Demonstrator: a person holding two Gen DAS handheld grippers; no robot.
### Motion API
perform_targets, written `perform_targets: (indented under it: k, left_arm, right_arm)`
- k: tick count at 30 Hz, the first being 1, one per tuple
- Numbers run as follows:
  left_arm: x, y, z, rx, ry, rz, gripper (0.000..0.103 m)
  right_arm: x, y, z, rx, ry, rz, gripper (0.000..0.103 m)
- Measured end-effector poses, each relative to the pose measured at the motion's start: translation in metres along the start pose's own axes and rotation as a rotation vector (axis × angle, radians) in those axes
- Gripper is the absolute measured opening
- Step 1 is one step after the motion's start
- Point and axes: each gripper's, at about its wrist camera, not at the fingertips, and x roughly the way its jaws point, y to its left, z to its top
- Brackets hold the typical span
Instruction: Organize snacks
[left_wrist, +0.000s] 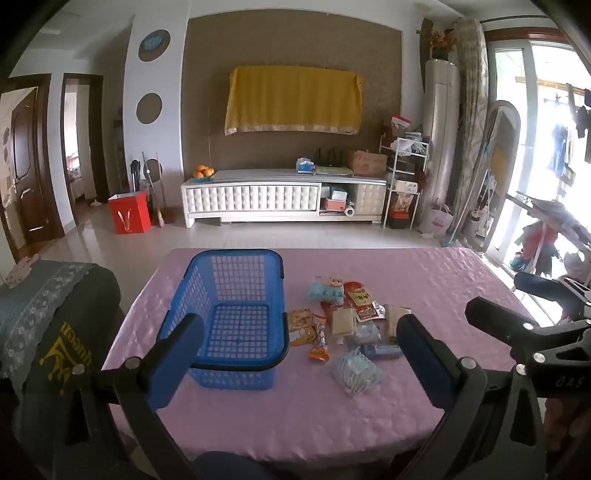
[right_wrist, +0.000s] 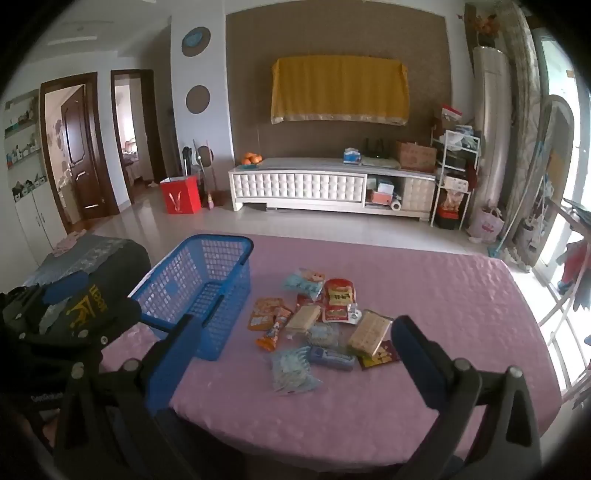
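An empty blue plastic basket (left_wrist: 207, 295) stands on the pink table (left_wrist: 424, 277), left of a loose heap of snack packets (left_wrist: 351, 325). The heap holds orange packets (left_wrist: 301, 326), a red packet (left_wrist: 358, 295), pale blue bags (left_wrist: 356, 371) and beige wafer packs (left_wrist: 343, 321). My left gripper (left_wrist: 299, 354) is open and empty, above the table's near edge. In the right wrist view the basket (right_wrist: 207, 280) and snacks (right_wrist: 321, 325) show too. My right gripper (right_wrist: 291, 354) is open and empty, in front of the heap. The right gripper's body (left_wrist: 535, 332) shows at the right of the left wrist view.
A chair draped with dark cloth (left_wrist: 55, 332) stands left of the table. Behind are tiled floor, a white TV cabinet (left_wrist: 280, 195), a red bag (left_wrist: 129, 212) and a glass door (left_wrist: 546, 166) at right.
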Motion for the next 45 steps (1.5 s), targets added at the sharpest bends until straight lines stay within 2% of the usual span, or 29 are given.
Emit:
perform_targets:
  k: [45]
  left_arm:
    - [-0.0016, 0.0048, 0.0001, 0.007, 0.015, -0.011, 0.103]
  right_arm:
    - [-0.0006, 0.0065, -0.0022, -0.013, 0.028, -0.022, 0.103]
